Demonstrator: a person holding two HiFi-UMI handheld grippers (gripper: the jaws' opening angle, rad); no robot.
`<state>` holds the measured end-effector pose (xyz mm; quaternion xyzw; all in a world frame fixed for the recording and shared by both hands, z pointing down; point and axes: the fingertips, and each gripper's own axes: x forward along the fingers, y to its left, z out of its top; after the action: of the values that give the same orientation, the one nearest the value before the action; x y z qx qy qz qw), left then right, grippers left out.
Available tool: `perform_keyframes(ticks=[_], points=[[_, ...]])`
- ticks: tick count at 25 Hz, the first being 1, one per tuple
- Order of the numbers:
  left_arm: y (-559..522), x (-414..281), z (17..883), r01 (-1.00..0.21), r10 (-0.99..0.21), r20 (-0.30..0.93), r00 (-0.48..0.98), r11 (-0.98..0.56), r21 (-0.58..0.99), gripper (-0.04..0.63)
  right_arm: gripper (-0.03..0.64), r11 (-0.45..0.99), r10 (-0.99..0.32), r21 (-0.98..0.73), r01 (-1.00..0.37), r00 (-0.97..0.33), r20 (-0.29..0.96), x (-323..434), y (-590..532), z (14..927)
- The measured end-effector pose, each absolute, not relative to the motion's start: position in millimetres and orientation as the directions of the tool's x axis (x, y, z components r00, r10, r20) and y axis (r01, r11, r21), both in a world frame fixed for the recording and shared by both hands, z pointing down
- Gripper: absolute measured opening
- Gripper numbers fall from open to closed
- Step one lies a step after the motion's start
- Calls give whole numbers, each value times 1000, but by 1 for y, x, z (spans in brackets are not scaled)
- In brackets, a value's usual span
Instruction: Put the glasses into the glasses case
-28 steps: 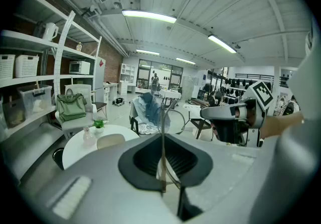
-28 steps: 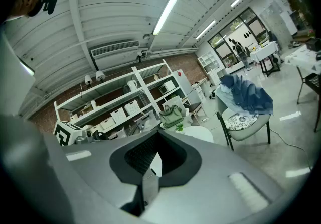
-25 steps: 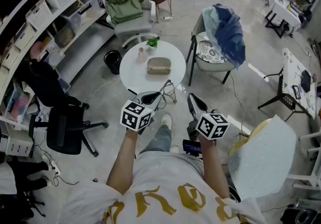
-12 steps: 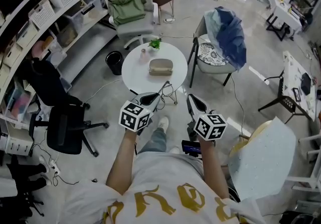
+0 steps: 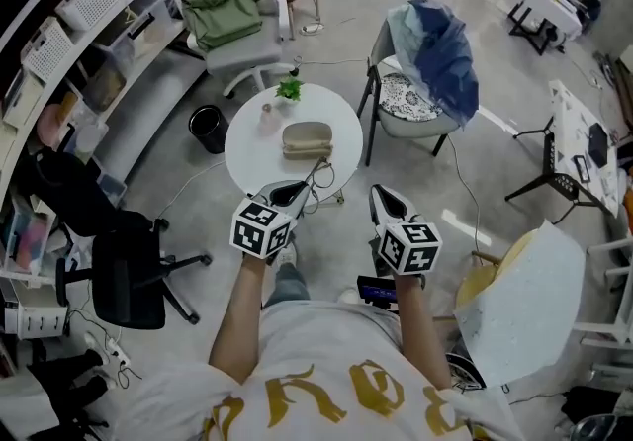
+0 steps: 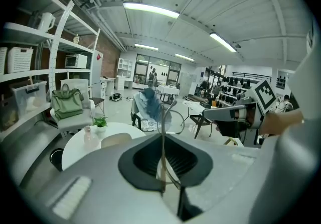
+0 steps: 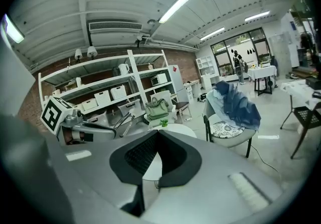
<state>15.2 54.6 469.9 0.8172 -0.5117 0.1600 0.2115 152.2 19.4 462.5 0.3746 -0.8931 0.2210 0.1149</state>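
Observation:
A beige glasses case (image 5: pixel 308 139) lies closed on a round white table (image 5: pixel 247 147) ahead of me; it also shows in the left gripper view as the case (image 6: pixel 116 140). My left gripper (image 5: pixel 297 191) is shut on thin wire-framed glasses (image 5: pixel 319 175), held in the air short of the table's near edge. In the left gripper view the glasses (image 6: pixel 169 117) stand up between the closed pads of the left gripper (image 6: pixel 161 140). My right gripper (image 5: pixel 382 195) hangs beside it, shut, with nothing in it, and the right gripper (image 7: pixel 156 135) shows its pads meeting.
A small potted plant (image 5: pixel 289 89) and a pink bottle (image 5: pixel 265 114) stand on the table's far side. A chair draped in blue cloth (image 5: pixel 430 63) is to the right, a white chair with a green bag (image 5: pixel 229 12) behind, a black office chair (image 5: pixel 129 266) and shelves to the left.
The table and case have come a little nearer and shifted left in the head view. Both grippers keep their pose, the left still holding the glasses.

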Motion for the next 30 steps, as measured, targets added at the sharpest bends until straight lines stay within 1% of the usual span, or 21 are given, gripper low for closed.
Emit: perform_keyframes(ticks=[5,12,17,20,24,30], points=[[8,-21,487,-870,-709,513,484,-454,194,17,23,540,-661,-313,-781,-624,417,122,-19,477],[-54,-65,511,-801,-614,538,577,-553,229,17,24,438,-712,-277,-855,-518,473,80,-62,490],[-82,-82,524,-748,-550,546,632,-618,243,17,23,349,-751,-257,-901,-433,498,71,-81,495],[-90,-90,530,-716,-514,550,658,-654,246,17,25,290,-784,-260,-921,-384,488,72,-88,491],[-92,-95,536,-685,-476,559,679,-683,251,17,23,243,-810,-279,-929,-352,469,72,-87,484],[-96,-91,539,-671,-456,567,686,-698,250,17,23,240,-806,-271,-932,-347,479,66,-83,491]])
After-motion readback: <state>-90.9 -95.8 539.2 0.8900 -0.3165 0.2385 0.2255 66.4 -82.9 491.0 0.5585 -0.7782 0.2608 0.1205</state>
